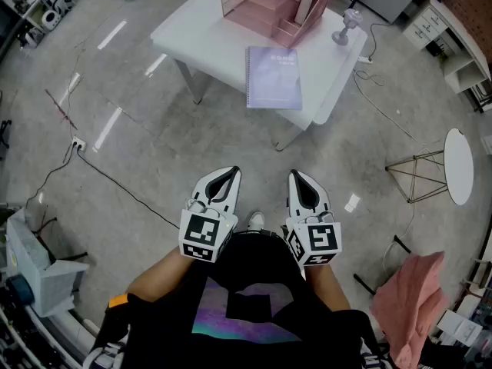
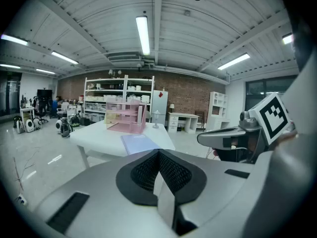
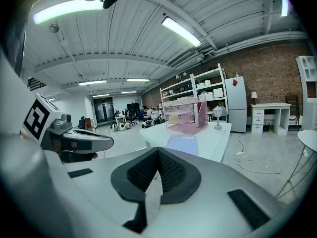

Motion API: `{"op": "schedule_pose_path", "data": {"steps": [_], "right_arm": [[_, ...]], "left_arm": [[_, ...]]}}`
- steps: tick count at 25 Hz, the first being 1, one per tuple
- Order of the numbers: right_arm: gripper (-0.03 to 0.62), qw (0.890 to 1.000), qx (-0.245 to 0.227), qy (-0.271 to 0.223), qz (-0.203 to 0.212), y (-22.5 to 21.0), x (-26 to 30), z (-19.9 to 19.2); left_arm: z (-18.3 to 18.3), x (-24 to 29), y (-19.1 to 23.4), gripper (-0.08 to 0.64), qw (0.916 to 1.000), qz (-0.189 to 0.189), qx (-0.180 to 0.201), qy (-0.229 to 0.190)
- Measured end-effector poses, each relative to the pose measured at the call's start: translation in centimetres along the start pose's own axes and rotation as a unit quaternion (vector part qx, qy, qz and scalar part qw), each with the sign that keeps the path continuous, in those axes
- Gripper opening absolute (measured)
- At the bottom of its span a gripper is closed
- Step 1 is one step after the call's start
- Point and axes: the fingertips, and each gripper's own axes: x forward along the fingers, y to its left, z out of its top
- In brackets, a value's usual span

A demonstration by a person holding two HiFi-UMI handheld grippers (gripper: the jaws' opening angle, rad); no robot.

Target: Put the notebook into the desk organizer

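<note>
A lilac spiral notebook (image 1: 274, 77) lies flat near the front edge of a white table (image 1: 200, 33). Behind it stands a pink desk organizer (image 1: 273, 4) with a white book upright in its right slot. The notebook (image 2: 140, 144) and the organizer (image 2: 126, 118) show far ahead in the left gripper view, and again as notebook (image 3: 184, 144) and organizer (image 3: 187, 115) in the right gripper view. My left gripper (image 1: 228, 175) and right gripper (image 1: 297, 178) are held close to my body, well short of the table, both shut and empty.
A small white lamp (image 1: 347, 25) stands on the table's right end, its cable running to the floor. A round white side table (image 1: 458, 164) and a pink cloth (image 1: 407, 298) are at the right. Cables (image 1: 115, 183) cross the floor at the left.
</note>
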Motion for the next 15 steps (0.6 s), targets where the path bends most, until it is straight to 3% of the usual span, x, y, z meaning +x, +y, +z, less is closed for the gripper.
{"op": "schedule_pose_path", "data": {"steps": [15], "right_arm": [[0.011, 1.0, 0.006, -0.001, -0.02, 1.1, 2.3, 0.5]], "left_arm": [[0.4, 0.8, 3.5, 0.003, 1.0, -0.007, 0.001, 0.003]]}}
